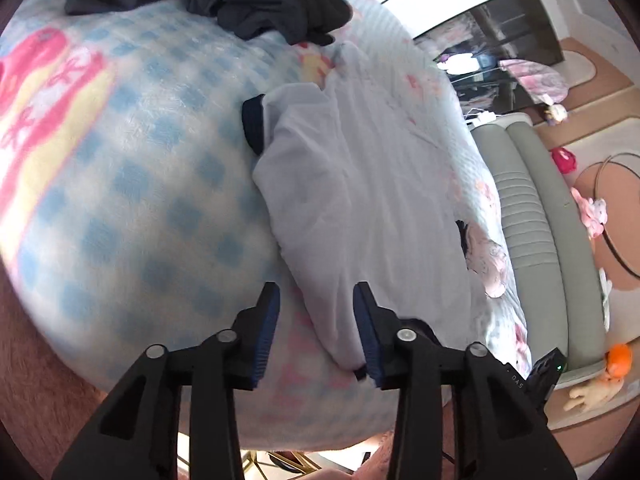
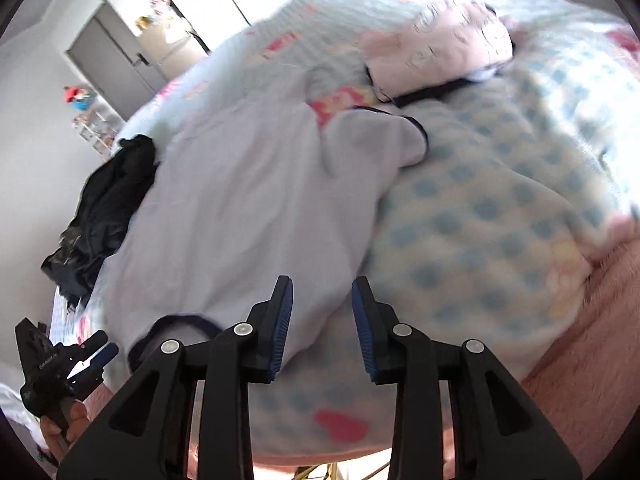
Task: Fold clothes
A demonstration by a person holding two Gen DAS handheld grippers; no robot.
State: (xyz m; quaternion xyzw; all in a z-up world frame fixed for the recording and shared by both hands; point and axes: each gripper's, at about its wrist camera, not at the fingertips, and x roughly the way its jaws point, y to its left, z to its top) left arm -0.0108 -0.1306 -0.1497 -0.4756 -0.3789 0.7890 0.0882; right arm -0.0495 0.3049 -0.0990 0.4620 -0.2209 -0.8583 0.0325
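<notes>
Pale lilac soft shirt with dark trim [image 1: 360, 200] lies flat on the blue checked fluffy blanket [image 1: 140, 200], ready to fold. The left gripper [image 1: 316, 332] and right gripper [image 2: 322, 328] are both released, holding nothing, near its six o'clock edge.

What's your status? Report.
Left gripper open, right gripper open, both empty. Pale shirt flat on checked blanket. Dark clothes pile beyond, clear.
</notes>
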